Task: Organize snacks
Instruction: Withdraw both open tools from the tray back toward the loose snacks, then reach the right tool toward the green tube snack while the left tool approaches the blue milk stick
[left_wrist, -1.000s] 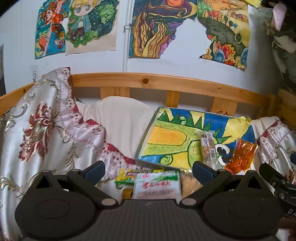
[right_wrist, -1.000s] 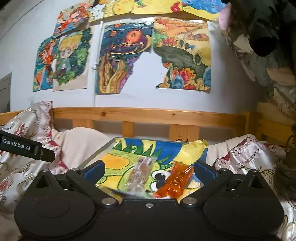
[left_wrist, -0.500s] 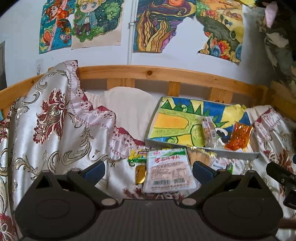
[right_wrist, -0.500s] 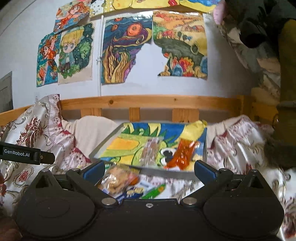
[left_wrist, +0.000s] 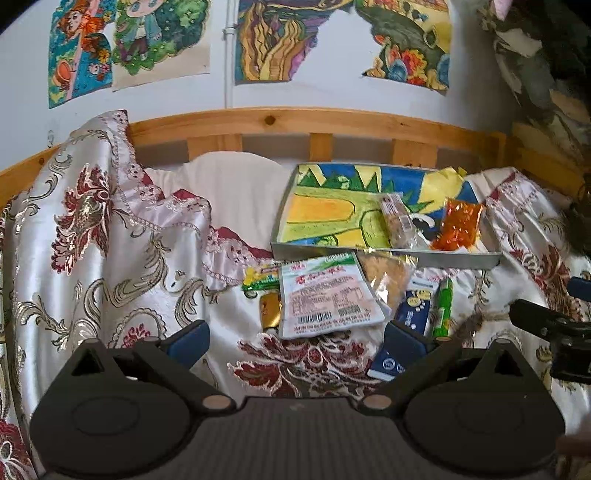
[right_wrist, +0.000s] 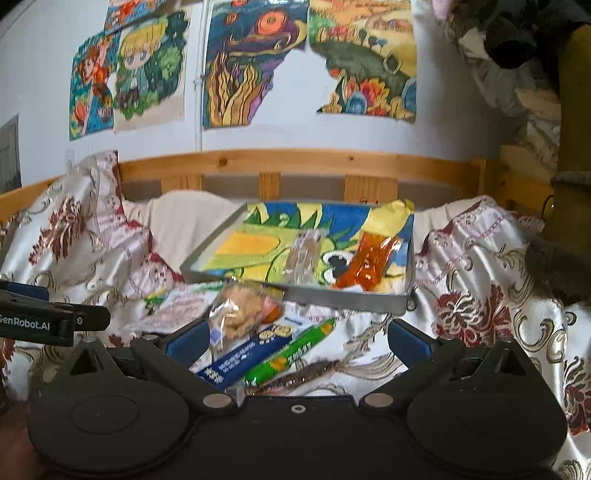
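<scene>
Left wrist | floral satin cloth (left_wrist: 110, 258) | wooden rail (left_wrist: 332, 122) | wall drawings (left_wrist: 332, 37)

Ahead of you, the shallow grey metal tray (left_wrist: 384, 254) lies on the floral satin bedspread (left_wrist: 110, 258), before the wooden bed rail (left_wrist: 295, 120). In it, the clear-wrapped snack bar (left_wrist: 395, 219) lies left of the orange jelly packet (left_wrist: 458, 223). Before the tray, the white printed pouch (left_wrist: 325, 295) lies left of the blue biscuit box (left_wrist: 413, 314) and green tube (left_wrist: 443, 306).
</scene>
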